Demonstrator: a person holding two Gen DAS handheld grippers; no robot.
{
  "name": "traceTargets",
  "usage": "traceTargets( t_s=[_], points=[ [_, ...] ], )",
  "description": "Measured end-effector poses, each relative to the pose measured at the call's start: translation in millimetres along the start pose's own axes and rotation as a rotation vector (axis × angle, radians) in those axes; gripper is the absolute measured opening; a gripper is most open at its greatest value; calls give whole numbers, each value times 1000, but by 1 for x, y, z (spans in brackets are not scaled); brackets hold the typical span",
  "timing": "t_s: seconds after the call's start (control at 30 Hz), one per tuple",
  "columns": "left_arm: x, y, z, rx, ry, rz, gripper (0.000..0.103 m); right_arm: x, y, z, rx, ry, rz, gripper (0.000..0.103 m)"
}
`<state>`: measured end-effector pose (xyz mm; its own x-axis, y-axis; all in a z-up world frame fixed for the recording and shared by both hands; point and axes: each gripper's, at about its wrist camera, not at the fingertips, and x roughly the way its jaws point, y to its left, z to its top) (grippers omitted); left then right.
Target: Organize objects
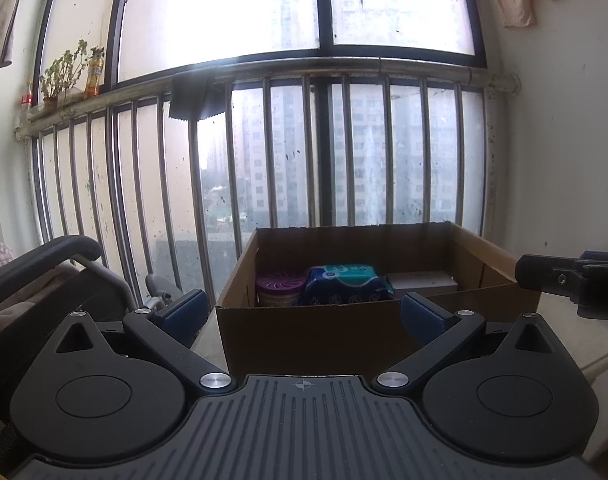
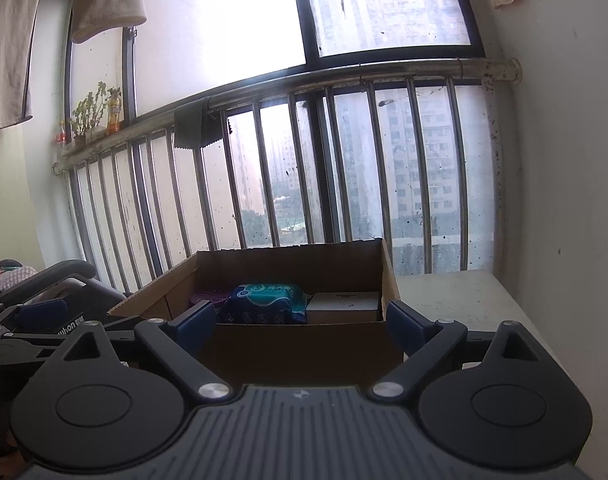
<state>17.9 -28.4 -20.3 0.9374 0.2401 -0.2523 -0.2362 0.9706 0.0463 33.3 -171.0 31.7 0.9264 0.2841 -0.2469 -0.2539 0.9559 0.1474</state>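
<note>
Against the barred balcony window (image 1: 343,152), a cardboard box (image 1: 304,332) sits on a pale surface (image 2: 463,300) with its top open. Three things lie along its floor: a round tub with a purple slotted lid (image 1: 280,286) at the left, a blue and teal soft pack (image 1: 345,284) in the middle, touching the tub, and a small pale carton (image 1: 421,282) at the right.

Both grippers hover just short of the box's near wall, level with its rim. The left gripper (image 1: 302,308) has its jaws spread wide and holds nothing; the right gripper (image 2: 302,320) is likewise released and empty, its tip also showing at the right edge of the left view.

As a judgement, the soft pack looks light and yielding, with a slick film wrap, so it should be pinched across its narrow middle instead of at a corner. The tub seems stiff and is best taken across its sides below the lid. The carton appears rigid, light, and easy to grip on opposite flat faces. The box itself would probably flex if lifted by one wall.
</note>
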Motion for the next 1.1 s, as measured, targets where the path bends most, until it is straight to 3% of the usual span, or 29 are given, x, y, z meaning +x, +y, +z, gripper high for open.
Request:
traceTargets(
  t_s=[0.33,1.1],
  points=[
    [-5,-6,-2,7,1,-54,103,-13,-6,-5,14,-20,-40,101],
    [-6,-7,-3,26,-12,-16,103,-16,-6,-6,13,-25,-56,103]
  ],
)
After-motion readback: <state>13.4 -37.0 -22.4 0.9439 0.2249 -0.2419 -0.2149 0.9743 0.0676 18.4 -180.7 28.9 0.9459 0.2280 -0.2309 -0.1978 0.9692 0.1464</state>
